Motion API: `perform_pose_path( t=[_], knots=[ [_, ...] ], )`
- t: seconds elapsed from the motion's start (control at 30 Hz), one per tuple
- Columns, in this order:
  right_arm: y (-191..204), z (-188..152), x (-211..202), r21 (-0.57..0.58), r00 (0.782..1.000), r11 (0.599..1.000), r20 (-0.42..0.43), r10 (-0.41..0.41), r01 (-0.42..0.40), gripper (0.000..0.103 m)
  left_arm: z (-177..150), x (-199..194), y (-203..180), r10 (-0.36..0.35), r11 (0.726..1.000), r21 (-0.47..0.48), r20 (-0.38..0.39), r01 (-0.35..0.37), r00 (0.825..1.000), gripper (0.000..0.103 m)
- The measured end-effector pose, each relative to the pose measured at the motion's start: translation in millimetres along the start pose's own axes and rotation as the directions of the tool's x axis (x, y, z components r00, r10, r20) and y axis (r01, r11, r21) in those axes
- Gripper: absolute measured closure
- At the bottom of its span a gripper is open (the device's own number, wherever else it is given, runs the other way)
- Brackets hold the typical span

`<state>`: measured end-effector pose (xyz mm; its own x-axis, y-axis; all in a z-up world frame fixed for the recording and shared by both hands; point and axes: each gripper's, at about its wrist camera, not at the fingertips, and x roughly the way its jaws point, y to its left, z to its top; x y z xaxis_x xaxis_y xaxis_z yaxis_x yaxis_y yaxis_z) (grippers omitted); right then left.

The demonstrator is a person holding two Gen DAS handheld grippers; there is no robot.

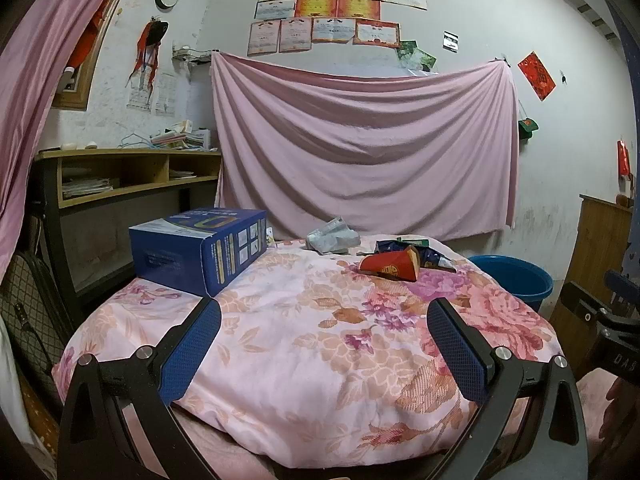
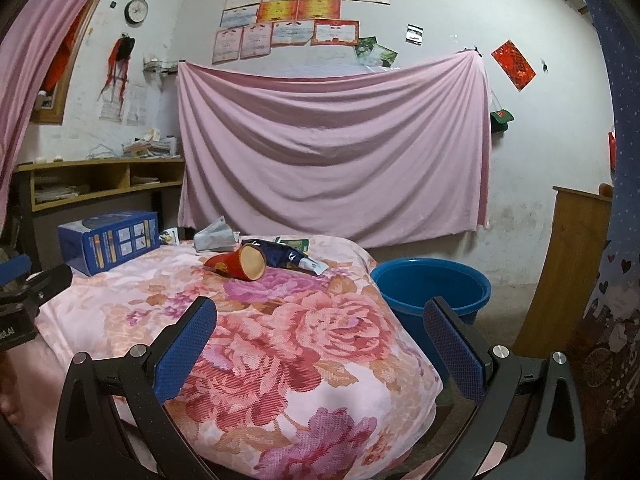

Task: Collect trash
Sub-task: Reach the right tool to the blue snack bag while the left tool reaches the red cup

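From the left wrist, the left hand-held gripper (image 1: 324, 318) hangs with fingers apart and empty over the floral pink quilt (image 1: 304, 340); a red paper cup (image 1: 390, 267) lies tipped at its far end.

From the right wrist, the right hand-held gripper (image 2: 320, 318) is likewise spread and empty. Best approach the cup's open rim squarely, since the round blue plastic basin (image 2: 434, 286) just beside the bed looks the likely bin.

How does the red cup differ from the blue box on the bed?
The red paper cup is small and cone-shaped; the blue box is larger and rectangular. The cup lies tipped on its side, its open mouth showing; the box sits flat and looks closed. Both rest on the floral quilt, untouched by either gripper.
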<state>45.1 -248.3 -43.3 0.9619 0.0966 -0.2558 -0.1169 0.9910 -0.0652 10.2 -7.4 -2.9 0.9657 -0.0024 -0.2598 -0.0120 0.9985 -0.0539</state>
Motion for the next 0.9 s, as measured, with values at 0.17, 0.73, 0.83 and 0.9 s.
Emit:
perform_pose_path(
  t=[0.17,0.73,0.83,0.9],
  knots=[
    [-4,2,0,0.012,1.000,1.000,-0.001,0.000,0.000,0.000,0,2,0,-0.008,1.000,-0.004,-0.015,0.008,1.000,0.002],
    [-49,63,41,0.069,0.993,0.996,0.111,0.048,-0.056,0.000,71,81,-22,-0.087,0.995,0.053,0.068,0.083,0.994,0.002],
    [-53,80,69,0.014,0.990,0.997,0.122,0.067,-0.069,0.000,78,104,-28,-0.099,0.994,0.060,0.059,0.095,0.993,0.002],
    [-54,87,84,-0.020,0.990,0.997,0.122,0.077,-0.075,0.000,83,120,-31,-0.112,0.992,0.059,0.050,0.109,0.992,0.002]
  ],
)
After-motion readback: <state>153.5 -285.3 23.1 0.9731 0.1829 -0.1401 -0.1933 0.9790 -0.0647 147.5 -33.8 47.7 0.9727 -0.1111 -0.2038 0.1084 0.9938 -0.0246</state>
